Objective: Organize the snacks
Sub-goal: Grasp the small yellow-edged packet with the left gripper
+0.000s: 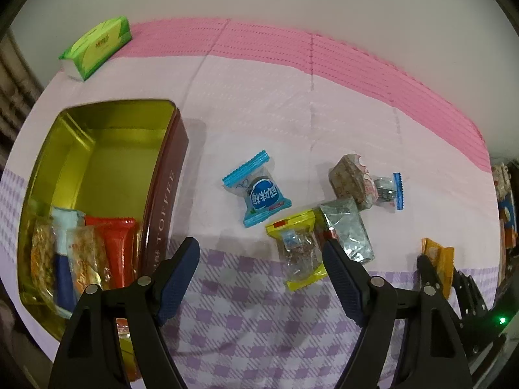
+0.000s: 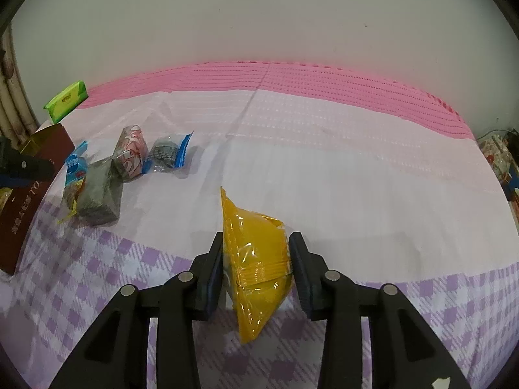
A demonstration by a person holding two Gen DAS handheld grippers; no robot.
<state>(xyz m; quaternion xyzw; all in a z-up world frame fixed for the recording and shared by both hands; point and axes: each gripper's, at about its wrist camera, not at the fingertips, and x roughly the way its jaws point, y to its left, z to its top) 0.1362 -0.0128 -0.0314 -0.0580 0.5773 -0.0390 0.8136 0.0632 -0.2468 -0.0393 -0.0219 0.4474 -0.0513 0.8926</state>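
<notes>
My right gripper (image 2: 256,259) is shut on an orange snack packet (image 2: 256,259) and holds it just above the cloth; the packet also shows at the right in the left wrist view (image 1: 439,261). My left gripper (image 1: 259,256) is open and empty above the cloth, beside an open brown toffee tin (image 1: 162,194) with a gold inside that holds several packets, among them a red one (image 1: 118,246). Loose snacks lie ahead: a blue candy (image 1: 256,191), a yellow packet (image 1: 296,253), a silver packet (image 1: 348,227), a patterned packet (image 1: 352,178) and a small blue-ended candy (image 1: 389,191).
A green tissue pack (image 1: 97,47) sits at the far left corner of the table. The cloth (image 2: 324,162) is pink at the back and purple checked at the front. A wall stands behind. Clutter shows past the table's right edge (image 2: 499,159).
</notes>
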